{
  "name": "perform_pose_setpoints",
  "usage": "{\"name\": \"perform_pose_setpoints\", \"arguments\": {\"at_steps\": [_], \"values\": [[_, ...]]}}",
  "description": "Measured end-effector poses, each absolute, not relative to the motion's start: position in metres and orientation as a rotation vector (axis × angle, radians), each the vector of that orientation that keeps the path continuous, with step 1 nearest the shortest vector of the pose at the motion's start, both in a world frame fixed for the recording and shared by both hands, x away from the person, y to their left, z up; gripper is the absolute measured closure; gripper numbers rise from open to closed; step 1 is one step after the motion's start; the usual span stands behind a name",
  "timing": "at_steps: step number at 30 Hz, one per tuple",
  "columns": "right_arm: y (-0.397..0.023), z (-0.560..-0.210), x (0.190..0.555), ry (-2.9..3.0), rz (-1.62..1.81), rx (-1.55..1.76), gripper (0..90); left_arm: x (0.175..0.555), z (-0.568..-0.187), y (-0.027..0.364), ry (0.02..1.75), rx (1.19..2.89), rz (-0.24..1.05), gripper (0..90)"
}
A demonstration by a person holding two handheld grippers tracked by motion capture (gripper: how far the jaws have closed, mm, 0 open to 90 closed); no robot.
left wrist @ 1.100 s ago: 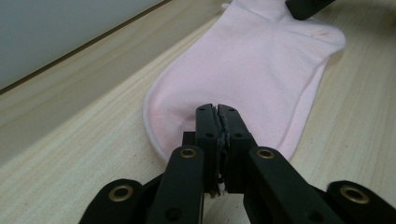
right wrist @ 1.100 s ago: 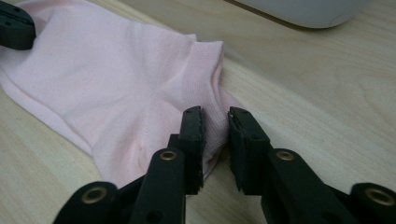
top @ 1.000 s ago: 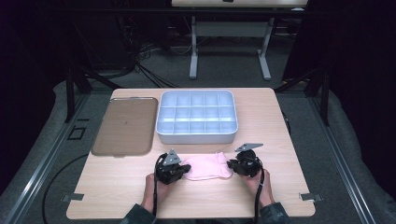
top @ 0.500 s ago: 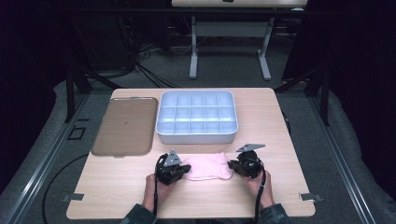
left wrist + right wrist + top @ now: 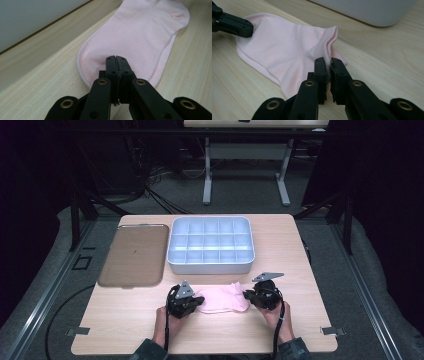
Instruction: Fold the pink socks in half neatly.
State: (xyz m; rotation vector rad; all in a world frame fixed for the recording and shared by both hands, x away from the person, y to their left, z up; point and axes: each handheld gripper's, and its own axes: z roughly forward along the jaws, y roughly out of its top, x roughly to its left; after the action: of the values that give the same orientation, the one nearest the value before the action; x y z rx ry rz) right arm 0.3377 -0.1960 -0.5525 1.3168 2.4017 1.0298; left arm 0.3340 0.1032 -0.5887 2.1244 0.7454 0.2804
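Holding the pink sock (image 5: 222, 298) by both ends, I keep it flat on the table (image 5: 300, 270), near my edge and just in front of the white compartment tray (image 5: 210, 245). My left gripper (image 5: 116, 62) has its jaws pressed together over the rounded toe end, the fabric pinched under the tips; from the high view that gripper (image 5: 186, 301) sits at the sock's left end. My right gripper (image 5: 328, 66) is clamped on the cuff end, with a fold of the opening's edge caught between the pads, and from above it (image 5: 257, 296) sits at the sock's right end. A grip at each end lets me stretch the sock lengthwise and control its lie, which I judge is the purpose: smoothing it for a fold or a lift. The brown flat tray (image 5: 134, 255) lies to the left of the compartment tray, well apart from the sock. The sock touches neither tray. The next move calls for both hands acting together, so the fabric does not slip from either pinch.
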Motion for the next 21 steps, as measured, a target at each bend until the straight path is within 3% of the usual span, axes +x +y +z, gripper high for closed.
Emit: {"name": "perform_pose_setpoints", "arguments": {"at_steps": [12, 16, 21], "values": [[-0.191, -0.544, 0.338, 2.411, 1.005, 1.309, 83.1, 0.334, -0.589, 0.104, 0.75, 2.123, 0.273, 89.1], [-0.193, -0.56, 0.346, 2.383, 0.925, 1.364, 67.3, 0.335, -0.589, 0.104, 0.752, 2.122, 0.272, 89.1], [-0.192, -0.566, 0.348, 2.4, 0.875, 1.378, 59.8, 0.335, -0.589, 0.104, 0.751, 2.122, 0.271, 89.0]]}}
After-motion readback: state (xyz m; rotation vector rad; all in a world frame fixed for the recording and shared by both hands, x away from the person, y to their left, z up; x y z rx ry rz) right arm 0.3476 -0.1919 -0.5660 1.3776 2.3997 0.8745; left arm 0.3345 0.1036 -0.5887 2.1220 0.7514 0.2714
